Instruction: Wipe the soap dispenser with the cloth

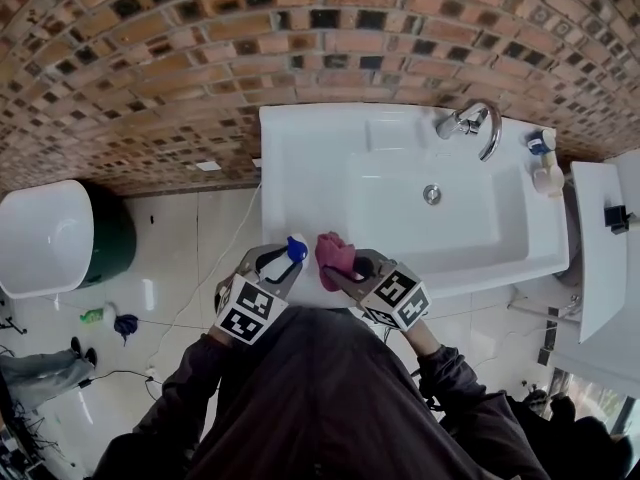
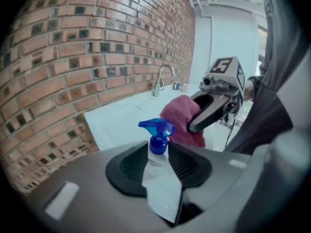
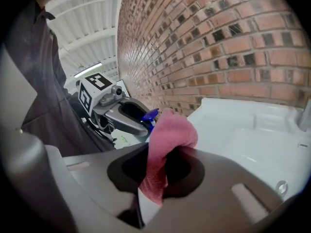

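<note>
My left gripper (image 1: 283,260) is shut on a small clear spray bottle with a blue trigger head (image 2: 156,130), held upright between its jaws. The blue head also shows in the head view (image 1: 297,247) and in the right gripper view (image 3: 150,115). My right gripper (image 1: 345,265) is shut on a bunched pink cloth (image 3: 167,140), which sticks out past the jaws. In the head view the cloth (image 1: 334,252) sits just right of the bottle, close to it. Seen in the left gripper view, the cloth (image 2: 181,118) hangs right behind the bottle's head. Both grippers hover over the sink's near left corner.
A white sink (image 1: 300,158) stands against a brick wall, with a chrome tap (image 1: 472,123) at the back right and small items (image 1: 543,158) on its right rim. A white bowl-shaped fixture (image 1: 40,238) stands on the tiled floor at the left. A white cabinet (image 1: 597,238) is at the right.
</note>
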{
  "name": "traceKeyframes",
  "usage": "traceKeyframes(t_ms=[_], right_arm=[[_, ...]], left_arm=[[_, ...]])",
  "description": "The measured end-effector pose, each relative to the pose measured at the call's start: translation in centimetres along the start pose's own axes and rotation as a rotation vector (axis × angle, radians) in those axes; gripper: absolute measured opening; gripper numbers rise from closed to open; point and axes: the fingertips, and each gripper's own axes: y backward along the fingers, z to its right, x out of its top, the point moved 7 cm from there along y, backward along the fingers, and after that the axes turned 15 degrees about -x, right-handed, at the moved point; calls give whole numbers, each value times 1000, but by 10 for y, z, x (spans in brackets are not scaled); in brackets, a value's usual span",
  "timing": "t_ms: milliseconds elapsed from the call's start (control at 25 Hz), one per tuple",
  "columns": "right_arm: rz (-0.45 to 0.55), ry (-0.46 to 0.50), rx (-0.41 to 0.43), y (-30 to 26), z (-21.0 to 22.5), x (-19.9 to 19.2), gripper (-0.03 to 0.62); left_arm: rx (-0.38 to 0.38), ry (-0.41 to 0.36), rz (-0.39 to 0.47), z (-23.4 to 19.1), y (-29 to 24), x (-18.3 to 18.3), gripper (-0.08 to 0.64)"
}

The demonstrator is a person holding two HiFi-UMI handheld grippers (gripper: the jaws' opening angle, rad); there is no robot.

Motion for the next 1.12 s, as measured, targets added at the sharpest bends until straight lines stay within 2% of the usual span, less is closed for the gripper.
traceKeyframes(t_ms=[120,320,400,560,1120], right_arm=[[33,28,-14,15,-12,5,58],[78,88,-22,24,-27,13,57],[92,105,-25,25,-30,15,55],[104,129,-11,26,-35,18,55],[102,172,13,26,-45,22,55]], left_arm=[[33,-6,31,3,11,3,106],[32,2,73,15,19,-1,89],[40,-17,103,22,22,0,1],[37,-45,145,31,26,3,0],[8,-46,154,38,23,6,0]])
